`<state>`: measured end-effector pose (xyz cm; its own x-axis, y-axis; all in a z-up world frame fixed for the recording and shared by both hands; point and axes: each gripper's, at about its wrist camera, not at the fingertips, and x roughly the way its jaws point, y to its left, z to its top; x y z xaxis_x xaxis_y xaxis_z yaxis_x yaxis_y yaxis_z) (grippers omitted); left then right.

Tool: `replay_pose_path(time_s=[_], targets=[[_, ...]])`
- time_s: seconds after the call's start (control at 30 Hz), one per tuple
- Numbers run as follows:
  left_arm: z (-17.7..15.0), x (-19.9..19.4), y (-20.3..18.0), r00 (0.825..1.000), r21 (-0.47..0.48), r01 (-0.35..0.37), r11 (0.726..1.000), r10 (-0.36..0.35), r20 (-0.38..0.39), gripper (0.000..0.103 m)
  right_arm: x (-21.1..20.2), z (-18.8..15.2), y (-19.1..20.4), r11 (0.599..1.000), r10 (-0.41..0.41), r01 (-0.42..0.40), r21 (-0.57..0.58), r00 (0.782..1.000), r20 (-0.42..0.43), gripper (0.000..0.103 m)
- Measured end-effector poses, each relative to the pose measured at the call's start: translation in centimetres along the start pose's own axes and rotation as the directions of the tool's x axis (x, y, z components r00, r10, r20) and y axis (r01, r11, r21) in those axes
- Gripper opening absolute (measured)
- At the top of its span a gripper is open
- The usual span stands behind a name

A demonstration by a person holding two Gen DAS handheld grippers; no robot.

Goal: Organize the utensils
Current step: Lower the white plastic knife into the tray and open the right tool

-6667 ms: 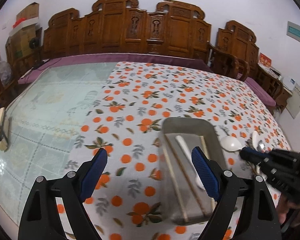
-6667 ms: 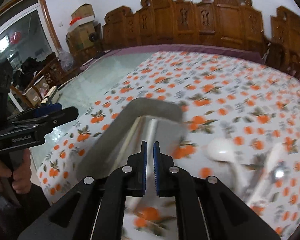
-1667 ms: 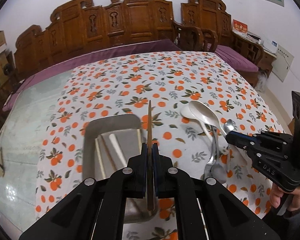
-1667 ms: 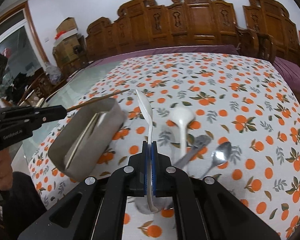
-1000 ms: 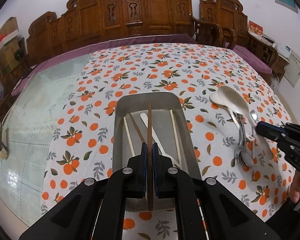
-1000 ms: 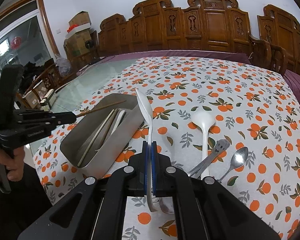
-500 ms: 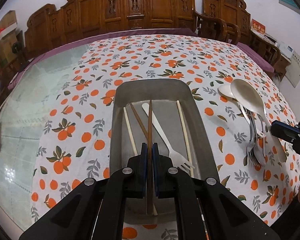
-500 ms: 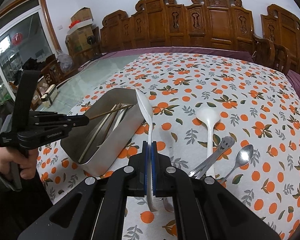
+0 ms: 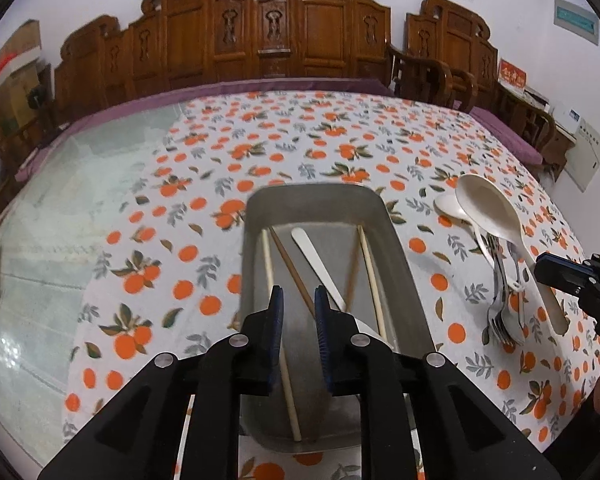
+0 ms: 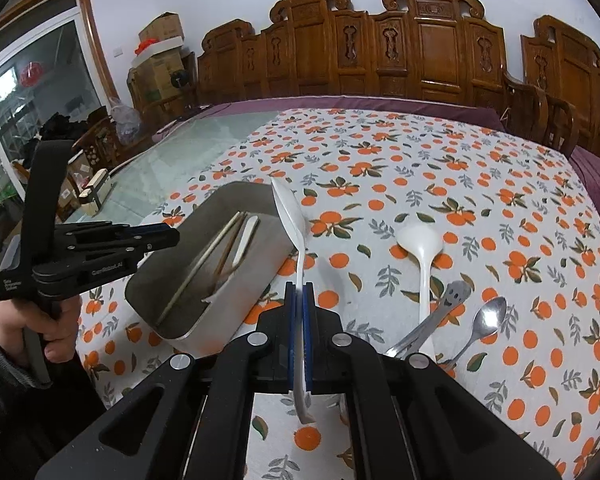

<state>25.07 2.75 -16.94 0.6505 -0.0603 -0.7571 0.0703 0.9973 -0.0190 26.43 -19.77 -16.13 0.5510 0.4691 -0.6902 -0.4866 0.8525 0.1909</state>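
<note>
White spoon [image 10: 296, 240] clamped in right gripper [image 10: 298, 312], bowl fwd, held above cloth.
Long axis along fingers; metal tray [image 10: 260, 196] just left of bowl. Left gripper [image 9: 298, 312] over tray, jaws opening, nothing pinched; chopsticks [image 9: 296, 276] lie lengthwise in tray.
</note>
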Motion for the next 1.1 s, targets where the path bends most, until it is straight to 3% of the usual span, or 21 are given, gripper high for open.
replay_pose_path(time_s=[0.1, 0.3, 0.33, 0.37, 0.53, 0.67, 0.8, 1.1], targets=[[0.0, -1.0, 0.4, 1.000, 0.004, -0.007, 1.000, 0.007, 0.025, 0.027, -0.1, 0.3, 0.7, 1.000, 0.003, -0.003, 0.007, 1.000, 0.002, 0.004], [0.2, -2.4, 1.2, 0.998, 0.011, -0.020, 1.000, 0.020, 0.060, 0.034, 0.6, 0.1, 2.3, 1.000, 0.015, -0.015, 0.022, 1.000, -0.011, 0.004], [0.2, -2.7, 1.4, 0.998, 0.009, -0.018, 1.000, 0.017, 0.066, 0.038, 0.7, 0.1, 2.6, 1.000, 0.017, -0.017, 0.021, 1.000, -0.014, 0.004], [0.2, -2.9, 1.7, 0.997, 0.004, -0.014, 1.000, 0.014, 0.076, 0.050, 0.9, 0.2, 2.9, 1.000, 0.019, -0.019, 0.022, 1.000, -0.018, 0.004], [0.3, -3.9, 2.9, 0.994, -0.027, 0.009, 1.000, -0.006, 0.108, 0.063, 1.7, 0.5, 4.2, 1.000, 0.024, -0.023, 0.014, 0.999, -0.029, 0.004], [0.5, -4.6, 4.0, 0.991, -0.059, -0.003, 0.998, 0.011, 0.132, 0.084, 2.2, 1.0, 5.1, 1.000, 0.027, -0.027, 0.003, 0.999, -0.038, 0.004], [0.7, -4.8, 4.9, 0.990, -0.083, -0.010, 0.997, 0.021, 0.136, 0.094, 2.9, 1.5, 6.1, 0.999, 0.035, -0.035, -0.001, 0.999, -0.042, 0.004], [1.0, -5.9, 6.8, 0.984, -0.100, -0.046, 0.994, 0.062, 0.165, 0.095, 5.6, 3.2, 8.0, 0.996, 0.079, -0.077, 0.046, 0.996, -0.046, 0.004]])
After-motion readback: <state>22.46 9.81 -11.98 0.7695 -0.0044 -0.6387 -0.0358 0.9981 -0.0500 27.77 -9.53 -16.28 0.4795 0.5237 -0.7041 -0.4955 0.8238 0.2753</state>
